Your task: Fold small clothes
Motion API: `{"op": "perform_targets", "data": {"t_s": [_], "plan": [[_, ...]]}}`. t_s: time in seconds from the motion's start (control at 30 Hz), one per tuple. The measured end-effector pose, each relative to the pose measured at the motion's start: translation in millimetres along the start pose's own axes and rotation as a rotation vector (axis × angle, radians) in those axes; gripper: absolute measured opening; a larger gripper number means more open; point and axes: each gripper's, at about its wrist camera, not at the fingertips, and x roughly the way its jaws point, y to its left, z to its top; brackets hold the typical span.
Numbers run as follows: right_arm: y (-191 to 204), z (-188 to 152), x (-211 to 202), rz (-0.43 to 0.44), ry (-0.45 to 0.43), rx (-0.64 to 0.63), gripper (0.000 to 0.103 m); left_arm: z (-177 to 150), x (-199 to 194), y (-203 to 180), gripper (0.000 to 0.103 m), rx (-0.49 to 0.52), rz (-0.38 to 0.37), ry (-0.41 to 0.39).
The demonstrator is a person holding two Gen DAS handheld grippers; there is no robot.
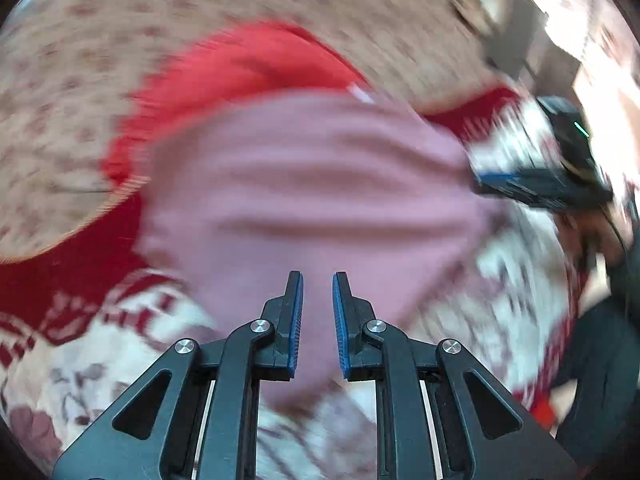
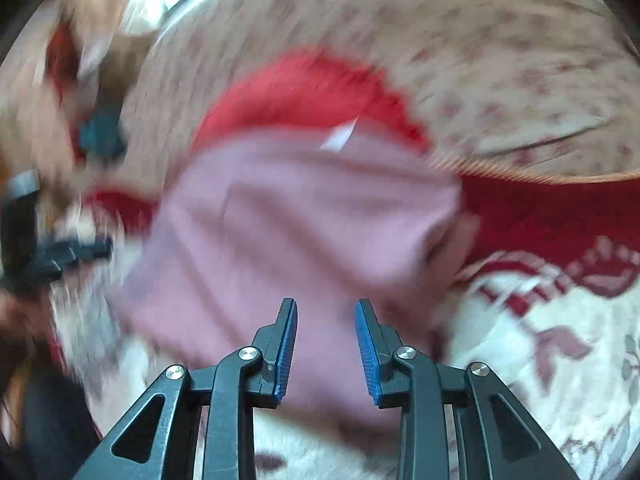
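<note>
1. Left wrist view: the left gripper point(image 1: 318, 280) points forward over a soft pink knitted garment point(image 1: 312, 192), its blue-padded black fingers point(image 1: 295, 320) parted by a narrow gap. Pink cloth shows between them, but blur keeps me from telling whether they pinch it or merely hang above it. The garment lies straight ahead, spread on a red and white patterned blanket point(image 1: 120, 340).
2. Beyond the pink piece sits a bright red cloth point(image 1: 240, 64), and past that a beige spotted cover point(image 1: 120, 20). Off to the right the other black and blue gripper point(image 1: 532, 184) reaches toward the garment's side edge; whether it touches is unclear.
3. Right wrist view: the right gripper point(image 2: 326, 304) angles over the same pink garment point(image 2: 304, 216) with its fingers point(image 2: 368, 344) set wider apart, gripping nothing that I can see.
4. Only this view shows a white label point(image 2: 340, 136) clearly at the garment's far edge, and the left gripper point(image 2: 56, 256) far left, smeared by motion.
</note>
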Motion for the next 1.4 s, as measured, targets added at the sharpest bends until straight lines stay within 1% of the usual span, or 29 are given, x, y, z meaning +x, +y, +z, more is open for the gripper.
{"op": "perform_targets", "data": {"t_s": [0.03, 0.07, 0.1, 0.13, 0.17, 0.23, 0.3, 0.33, 0.37, 0.4, 0.47, 0.5, 0.53, 0.57, 0.6, 0.63, 0.67, 0.73, 0.87, 0.97, 1.07, 1.13, 1.17, 1.2, 1.23, 1.27, 1.3, 1.33, 1.4], "plan": [[3.2, -7.2, 10.4, -0.043, 0.055, -0.018, 0.028, -6.1, 13.0, -3.2, 0.013, 0.013, 0.004, 0.066], [-0.3, -22.1, 27.9, -0.106, 0.173, -0.015, 0.029, -11.2, 21.3, -1.1, 0.013, 0.012, 0.012, 0.114], [-4.4, -30.5, 23.0, -0.091, 0.133, -0.003, 0.028, -17.8, 29.6, 3.6, 0.013, 0.012, 0.034, 0.163], [-7.0, -35.3, 15.9, -0.090, 0.106, 0.010, 0.028, -26.1, 36.9, 11.1, 0.017, 0.005, 0.069, 0.207], [-10.6, -39.9, 12.6, -0.105, 0.143, 0.020, 0.028, -33.7, 38.2, 19.7, 0.018, -0.013, 0.056, 0.207], [-16.1, -45.9, 0.2, -0.098, 0.129, 0.054, 0.028, -40.6, 29.4, 38.8, 0.018, -0.121, -0.009, 0.164], [-21.9, -52.1, -13.3, -0.072, 0.110, 0.104, 0.028, -45.3, 23.7, 46.6, 0.018, -0.152, 0.045, 0.147], [-23.2, -54.0, -19.1, -0.085, 0.097, 0.109, 0.028, -49.6, 19.9, 49.9, 0.018, -0.156, 0.093, 0.144], [-25.1, -58.0, -29.6, -0.132, 0.068, 0.120, 0.030, -52.3, 15.3, 52.0, 0.018, -0.163, 0.107, 0.135], [-27.3, -62.7, -40.1, -0.165, 0.038, 0.131, 0.030, -55.8, 6.9, 52.2, 0.018, -0.171, 0.105, 0.113], [-27.7, -68.9, -53.8, -0.171, 0.006, 0.129, 0.031, -62.1, -10.0, 48.7, 0.020, -0.157, 0.087, 0.066], [-24.8, -70.9, -58.9, -0.160, -0.008, 0.104, 0.032, -64.5, -15.0, 46.5, 0.031, -0.137, 0.067, 0.052], [-23.1, -72.6, -60.1, -0.130, -0.012, 0.092, 0.035, -68.9, -19.7, 42.6, 0.045, -0.115, 0.035, 0.043], [-24.0, -73.1, -59.6, -0.065, -0.012, 0.116, 0.037, -73.2, -24.5, 38.1, 0.051, -0.094, 0.001, 0.026], [-26.9, -75.8, -58.2, 0.034, -0.004, 0.178, 0.039, -76.5, -28.4, 33.5, 0.056, -0.074, -0.018, 0.011], [-32.3, -78.9, -52.9, 0.115, 0.017, 0.245, 0.042, -78.2, -29.3, 28.4, 0.056, -0.048, -0.026, 0.002], [-37.0, -81.9, -43.3, 0.143, 0.055, 0.306, 0.042, -78.7, -25.4, 24.5, 0.056, -0.028, -0.018, 0.004], [-43.9, -83.9, -31.1, 0.127, 0.089, 0.367, 0.042, -73.1, -18.8, 20.2, 0.056, 0.015, 0.023, -0.002], [-63.6, -80.0, -15.5, 0.198, 0.054, 0.549, 0.042, -64.5, -0.4, 6.5, 0.056, 0.169, 0.032, -0.025], [-76.1, -81.3, -9.7, 0.254, 0.026, 0.684, 0.042, -60.0, 21.9, -0.7, 0.056, 0.270, 0.099, 0.016], [-83.4, -79.4, -8.3, 0.267, 0.007, 0.738, 0.042, -57.6, 34.3, -4.6, 0.056, 0.351, 0.149, 0.009], [-82.0, -73.8, -6.9, 0.254, 0.006, 0.727, 0.040, -57.2, 36.6, -5.5, 0.056, 0.385, 0.178, -0.001], [-81.1, -71.0, -6.0, 0.249, 0.006, 0.719, 0.036, -56.4, 37.0, -4.0, 0.056, 0.385, 0.182, -0.003], [-84.0, -66.7, -6.0, 0.251, 0.006, 0.714, 0.032, -55.2, 37.8, -2.8, 0.050, 0.379, 0.189, -0.007], [-84.6, -62.9, -3.4, 0.254, 0.006, 0.711, 0.023, -54.4, 38.4, -1.4, 0.040, 0.376, 0.194, -0.007], [-84.3, -61.4, -2.2, 0.256, 0.004, 0.706, 0.010, -54.0, 38.3, -0.9, 0.031, 0.371, 0.181, -0.004], [-83.7, -59.5, -0.9, 0.252, 0.002, 0.699, 0.009, -53.7, 37.0, -3.4, 0.019, 0.363, 0.190, -0.008], [-83.4, -59.1, -2.0, 0.236, -0.005, 0.693, 0.008, -51.9, 36.2, -4.6, 0.012, 0.355, 0.205, -0.010], [-79.1, -55.6, -13.0, 0.216, -0.041, 0.668, 0.007, -50.0, 30.1, -7.7, 0.010, 0.337, 0.226, -0.026]]}}
